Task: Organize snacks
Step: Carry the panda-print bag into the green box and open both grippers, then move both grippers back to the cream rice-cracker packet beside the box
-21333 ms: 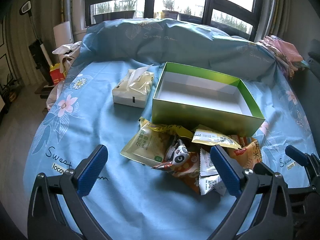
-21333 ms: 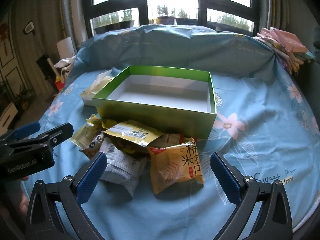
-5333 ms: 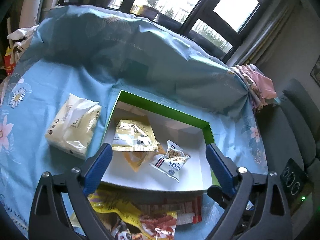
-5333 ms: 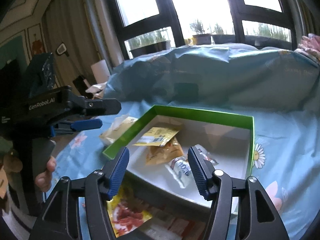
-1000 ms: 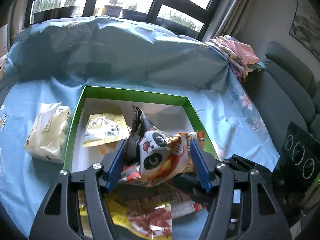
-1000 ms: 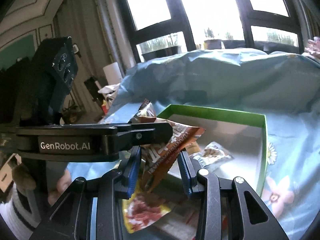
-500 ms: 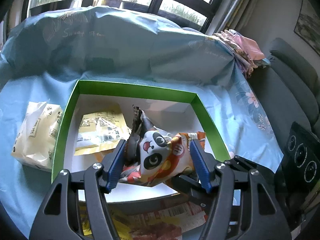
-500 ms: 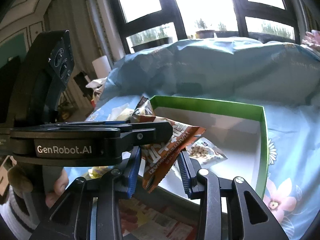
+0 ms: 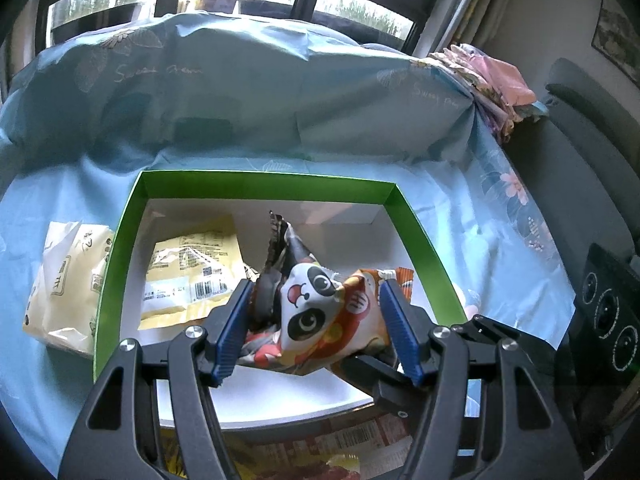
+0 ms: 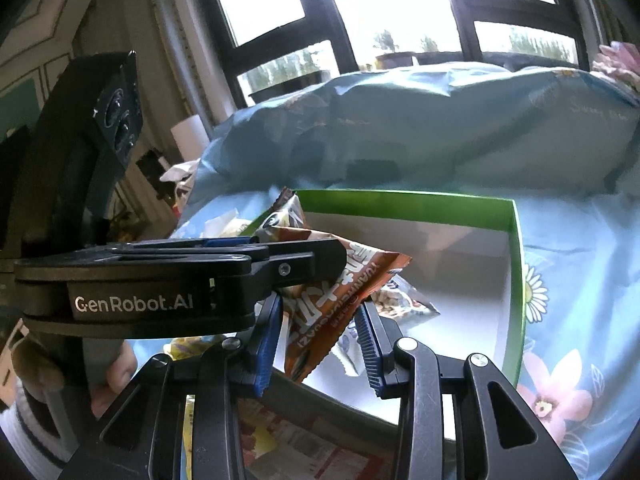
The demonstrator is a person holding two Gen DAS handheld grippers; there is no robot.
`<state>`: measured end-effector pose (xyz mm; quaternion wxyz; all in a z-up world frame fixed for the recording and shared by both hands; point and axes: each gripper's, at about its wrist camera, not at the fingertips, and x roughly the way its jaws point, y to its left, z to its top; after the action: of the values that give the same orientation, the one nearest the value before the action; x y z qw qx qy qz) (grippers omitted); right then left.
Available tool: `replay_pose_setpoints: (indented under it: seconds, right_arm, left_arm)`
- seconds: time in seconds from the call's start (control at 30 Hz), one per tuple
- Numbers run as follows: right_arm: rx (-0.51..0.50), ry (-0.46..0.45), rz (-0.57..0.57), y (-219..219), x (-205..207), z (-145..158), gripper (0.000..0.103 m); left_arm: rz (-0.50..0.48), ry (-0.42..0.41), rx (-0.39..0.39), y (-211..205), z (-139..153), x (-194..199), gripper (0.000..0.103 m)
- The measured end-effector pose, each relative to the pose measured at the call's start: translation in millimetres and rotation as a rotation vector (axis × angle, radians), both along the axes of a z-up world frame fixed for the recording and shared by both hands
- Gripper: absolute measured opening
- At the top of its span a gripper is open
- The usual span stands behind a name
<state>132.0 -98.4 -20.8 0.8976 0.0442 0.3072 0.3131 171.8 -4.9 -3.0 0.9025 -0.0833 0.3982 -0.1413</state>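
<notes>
Two tools meet over the green box (image 9: 120, 248), which lies on a bed covered with a blue flowered sheet (image 9: 60, 184). The left tool (image 9: 316, 324) is clenched on the panda snack packet (image 9: 316, 312), its blue pads pressing the crumpled bag from both sides, and holds it above the box's white floor. The right tool (image 10: 320, 340) comes in from the side and has the packet's orange end (image 10: 332, 312) between its pads; whether those pads press on it I cannot tell.

Inside the box lie a yellow packet (image 9: 188, 272) at the left and a small white nut packet (image 10: 404, 304) near the middle. More snack packets (image 9: 352, 436) lie on the sheet just before the near wall. A cream tissue pack (image 9: 64, 288) rests just outside the left wall.
</notes>
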Motion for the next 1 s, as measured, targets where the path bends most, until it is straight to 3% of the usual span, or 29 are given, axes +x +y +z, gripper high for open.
replay_pose_setpoints:
  seconds: [0.47,0.7,0.77,1.0]
  right_arm:
    - [-0.015,0.05,-0.014,1,8,-6,0.039]
    - [-0.015,0.047,-0.037,-1,7,-4,0.04]
    - [-0.019,0.045,-0.057,-3,7,-4,0.05]
    - [-0.005,0.025,-0.081,-12,-3,4,0.06]
  left_arm:
    - [0.027,0.044,0.027,-2,-9,10,0.067]
    - [0.059,0.026,0.066,-1,-4,6,0.089]
    - [0.074,0.013,0.079,1,-1,2,0.092]
    - [0.143,-0.03,0.138,9,8,-15,0.095]
